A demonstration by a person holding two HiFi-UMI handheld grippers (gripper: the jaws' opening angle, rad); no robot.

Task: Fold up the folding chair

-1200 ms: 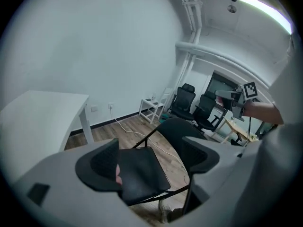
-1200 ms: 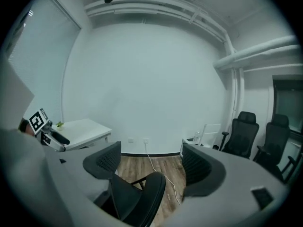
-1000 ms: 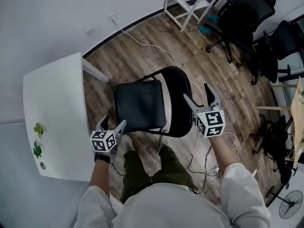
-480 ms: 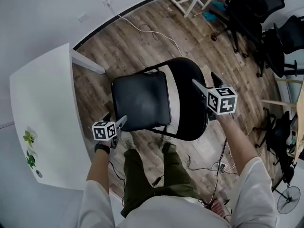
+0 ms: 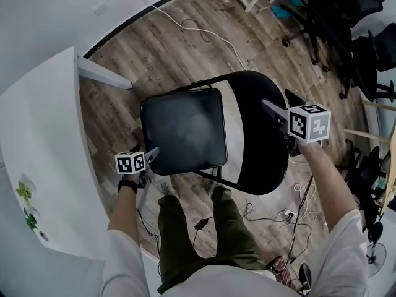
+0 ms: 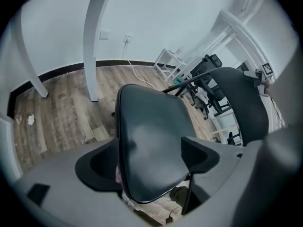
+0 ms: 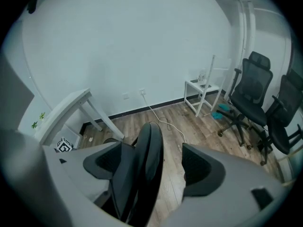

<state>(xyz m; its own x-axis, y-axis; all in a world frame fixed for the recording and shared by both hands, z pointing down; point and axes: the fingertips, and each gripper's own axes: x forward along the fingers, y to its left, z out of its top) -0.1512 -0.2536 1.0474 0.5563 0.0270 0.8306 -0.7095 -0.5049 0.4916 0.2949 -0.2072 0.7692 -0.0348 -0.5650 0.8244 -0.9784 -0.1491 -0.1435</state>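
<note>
While both arms stretch forward, left tool (image 5: 143,154) gapes around seat (image 5: 182,129), right tool (image 5: 278,101) around backrest (image 5: 255,159).

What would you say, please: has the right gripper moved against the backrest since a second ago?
Yes: the right gripper moved farther from the person along the backrest.

The brown wood floor (image 5: 154,60) had a black folding chair (image 5: 182,129) standing on it. A white cord (image 5: 218,36) lay across the boards. A white table (image 5: 37,135) stood at one side, and black office chairs (image 5: 337,17) stood at the other.
</note>
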